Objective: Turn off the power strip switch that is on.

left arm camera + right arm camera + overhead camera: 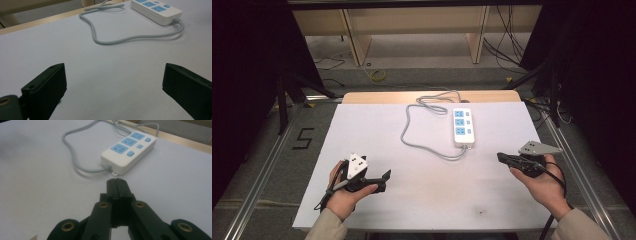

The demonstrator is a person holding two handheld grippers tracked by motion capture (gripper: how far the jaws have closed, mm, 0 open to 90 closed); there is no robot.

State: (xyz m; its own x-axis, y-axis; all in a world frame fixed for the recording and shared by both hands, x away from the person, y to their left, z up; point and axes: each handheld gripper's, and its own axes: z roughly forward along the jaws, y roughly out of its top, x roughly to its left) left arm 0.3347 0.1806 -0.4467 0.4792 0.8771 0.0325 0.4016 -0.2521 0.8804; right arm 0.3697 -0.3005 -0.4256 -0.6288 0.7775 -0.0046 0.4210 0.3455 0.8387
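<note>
Digit "5", perhaps taped, marks the floor; left tongs gape empty, right tongs pinched shut near power strip.

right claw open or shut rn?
Shut. In the right gripper view the right claw has its two black jaws pressed together with nothing between them, just short of the power strip.

One power strip is seen on the table — three blue sockets and three blue switches are counted — with two grippers.
</note>
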